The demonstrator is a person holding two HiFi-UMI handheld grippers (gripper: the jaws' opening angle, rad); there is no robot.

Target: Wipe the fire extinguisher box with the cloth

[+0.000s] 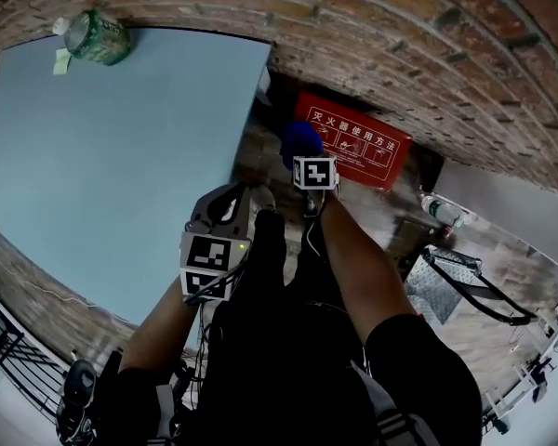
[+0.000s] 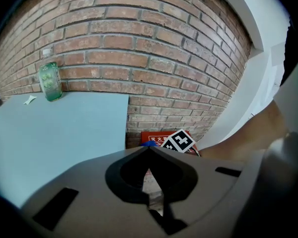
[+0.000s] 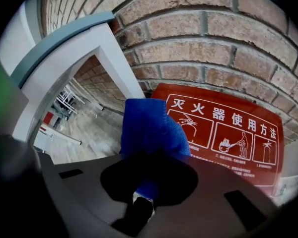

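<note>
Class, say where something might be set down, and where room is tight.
The light-blue tabletop is bare except the green bottle and paper scrap in its corner by the brick wall. Tight: before the red fire extinguisher box, where the right gripper holds the blue cloth.

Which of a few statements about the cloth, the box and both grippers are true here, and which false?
1. The right gripper is shut on a blue cloth. True.
2. The fire extinguisher box is green. False: it is red with white print.
3. The left gripper grips a bottle. False: its jaws are together on nothing; the green bottle stands on the table.
4. The box sits at the foot of the brick wall. True.
</note>
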